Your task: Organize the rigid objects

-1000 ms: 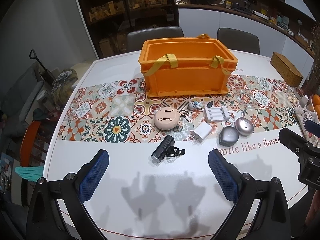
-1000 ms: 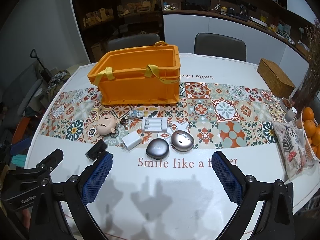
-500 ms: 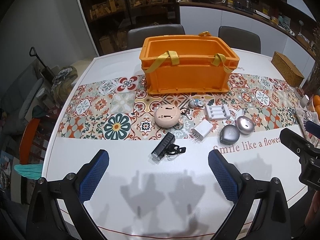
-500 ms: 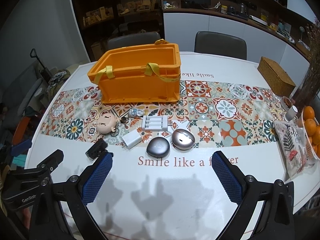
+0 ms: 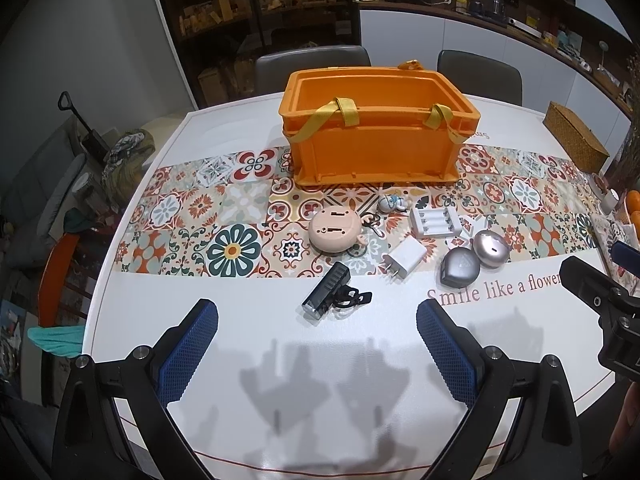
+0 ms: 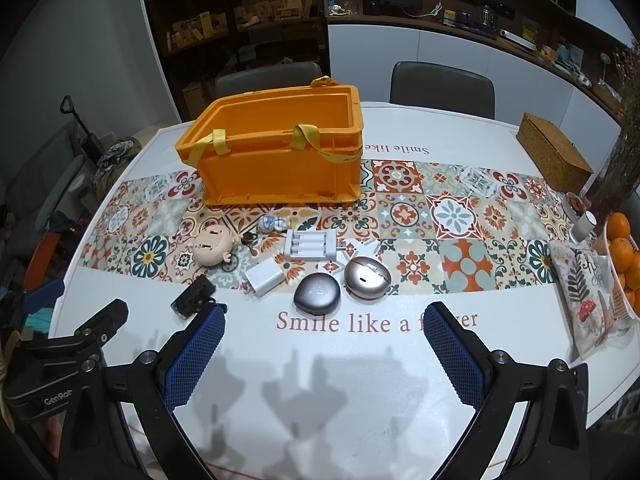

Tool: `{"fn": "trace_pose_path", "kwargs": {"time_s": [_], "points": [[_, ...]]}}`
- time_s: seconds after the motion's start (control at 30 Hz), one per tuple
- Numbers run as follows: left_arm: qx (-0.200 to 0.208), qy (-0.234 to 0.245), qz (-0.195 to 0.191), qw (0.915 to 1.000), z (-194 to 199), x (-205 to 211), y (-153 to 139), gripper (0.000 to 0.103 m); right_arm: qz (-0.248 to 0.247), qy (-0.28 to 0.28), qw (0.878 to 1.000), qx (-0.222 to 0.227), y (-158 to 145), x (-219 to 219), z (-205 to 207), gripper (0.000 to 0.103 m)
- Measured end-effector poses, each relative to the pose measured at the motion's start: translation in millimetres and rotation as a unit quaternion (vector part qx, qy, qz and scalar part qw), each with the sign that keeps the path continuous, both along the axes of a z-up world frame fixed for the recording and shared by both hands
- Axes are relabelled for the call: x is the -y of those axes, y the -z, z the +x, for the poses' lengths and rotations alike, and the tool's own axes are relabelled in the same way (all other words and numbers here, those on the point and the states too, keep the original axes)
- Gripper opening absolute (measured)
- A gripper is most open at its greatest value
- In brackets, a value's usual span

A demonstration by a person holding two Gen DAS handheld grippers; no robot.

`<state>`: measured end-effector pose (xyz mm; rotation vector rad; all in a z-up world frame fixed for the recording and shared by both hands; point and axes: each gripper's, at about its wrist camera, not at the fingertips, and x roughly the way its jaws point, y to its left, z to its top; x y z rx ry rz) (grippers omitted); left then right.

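Left gripper (image 5: 317, 338): fingers spread, holding nothing, above bare bench (image 5: 256, 320). Black clip-on light (image 5: 328, 292) lies just ahead, between the fingers. Right gripper (image 6: 324, 340): fingers spread, empty; grey case (image 6: 317, 299) and silver case (image 6: 367, 279) ahead. Orange crate (image 5: 376, 136) beyond, apparently empty; floor partly hidden.

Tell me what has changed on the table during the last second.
Almost nothing. Both views drifted slightly; no object moved. The left gripper and right gripper stay open and empty. The orange crate, black bike light and white charger lie as before.
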<state>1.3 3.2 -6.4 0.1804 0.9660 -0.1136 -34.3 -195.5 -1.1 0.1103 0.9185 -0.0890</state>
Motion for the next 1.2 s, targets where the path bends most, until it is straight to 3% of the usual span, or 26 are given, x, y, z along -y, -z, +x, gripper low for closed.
{"fn": "trace_pose_path", "kwargs": {"time_s": [0.67, 1.2], "points": [[-0.007, 0.001, -0.001, 1.0, 0, -1, 5, 0.101, 0.0, -0.002, 1.0, -0.006, 6, -5, -3, 0.1], [-0.024, -0.013, -0.003, 0.9996, 23, 0, 15, 0.101, 0.018, -0.024, 0.999, -0.032, 19, -2, 24, 0.1]]}}
